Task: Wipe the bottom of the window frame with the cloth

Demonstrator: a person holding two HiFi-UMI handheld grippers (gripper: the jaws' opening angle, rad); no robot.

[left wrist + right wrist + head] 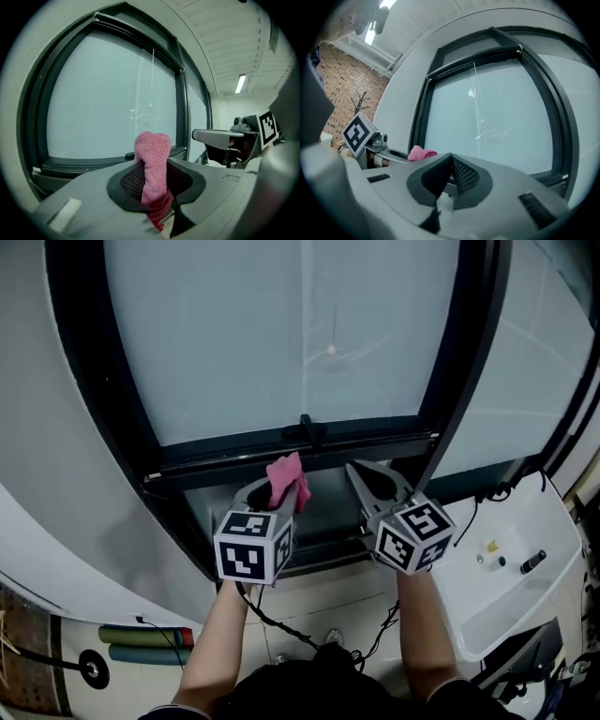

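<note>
A pink cloth (287,481) (152,176) sticks up from my left gripper (279,491) (154,180), whose jaws are shut on it. It is held just below the bottom bar of the dark window frame (281,448) (93,161), slightly short of touching it. My right gripper (377,482) (449,176) hovers to the right of the cloth, jaws shut with nothing between them. In the right gripper view the pink cloth (421,153) shows at the left, with the frame's lower corner (555,177) at the right.
A frosted glass pane (291,334) fills the frame; a dark handle (307,430) sits on the bottom bar. A white sink basin (506,568) stands at the right. Cables (309,634) hang below the sill. A green roll (145,637) lies at the lower left.
</note>
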